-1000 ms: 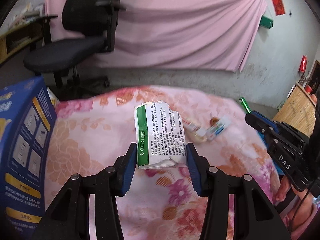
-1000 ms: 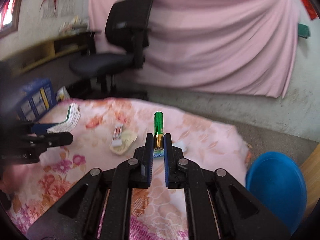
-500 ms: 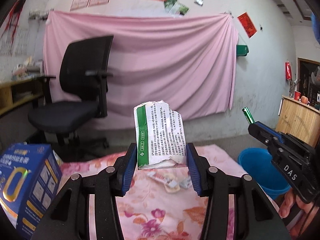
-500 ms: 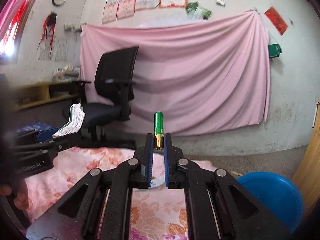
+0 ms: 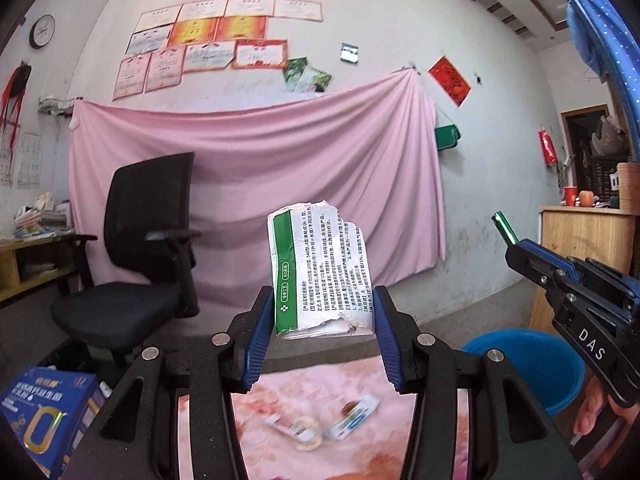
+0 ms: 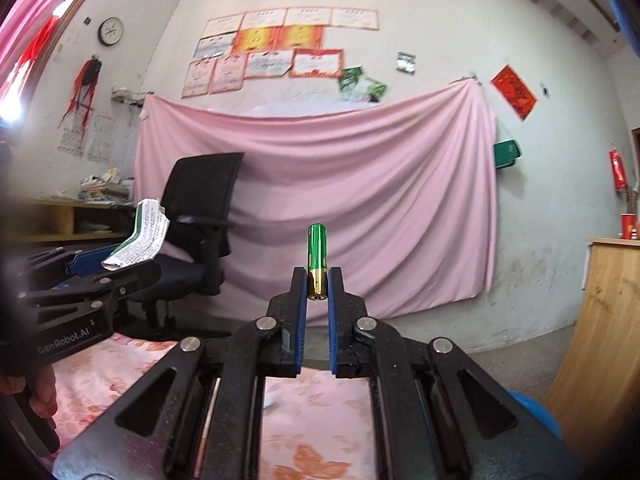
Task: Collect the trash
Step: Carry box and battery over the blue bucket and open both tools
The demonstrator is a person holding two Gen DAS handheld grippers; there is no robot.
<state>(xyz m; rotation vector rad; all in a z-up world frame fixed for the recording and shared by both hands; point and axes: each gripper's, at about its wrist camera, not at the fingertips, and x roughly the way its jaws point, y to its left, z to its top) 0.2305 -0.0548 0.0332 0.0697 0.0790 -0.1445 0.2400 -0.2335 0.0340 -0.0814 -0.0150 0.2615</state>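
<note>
My left gripper (image 5: pixel 323 312) is shut on a torn white and green paper packet (image 5: pixel 320 272), held upright well above the table. My right gripper (image 6: pixel 317 286) is shut on a green and gold battery (image 6: pixel 317 258) that points up. In the left wrist view the right gripper (image 5: pixel 520 248) shows at the right with the battery (image 5: pixel 504 227) tip sticking out. In the right wrist view the left gripper (image 6: pixel 132 264) and its packet (image 6: pixel 138 240) show at the left. Small wrappers (image 5: pixel 356 418) and a clear tape ring (image 5: pixel 306 436) lie on the floral pink tablecloth (image 5: pixel 320 384) below.
A blue bin (image 5: pixel 528 364) stands on the floor at the right, beside a wooden cabinet (image 5: pixel 580 240). A blue printed box (image 5: pixel 44 408) sits at the table's left. A black office chair (image 5: pixel 136 264) stands behind the table before a pink hanging sheet (image 5: pixel 280 176).
Both grippers have lifted and tilted up with their loads; the table has dropped to the bottom of each view and the wall now fills the frames.
</note>
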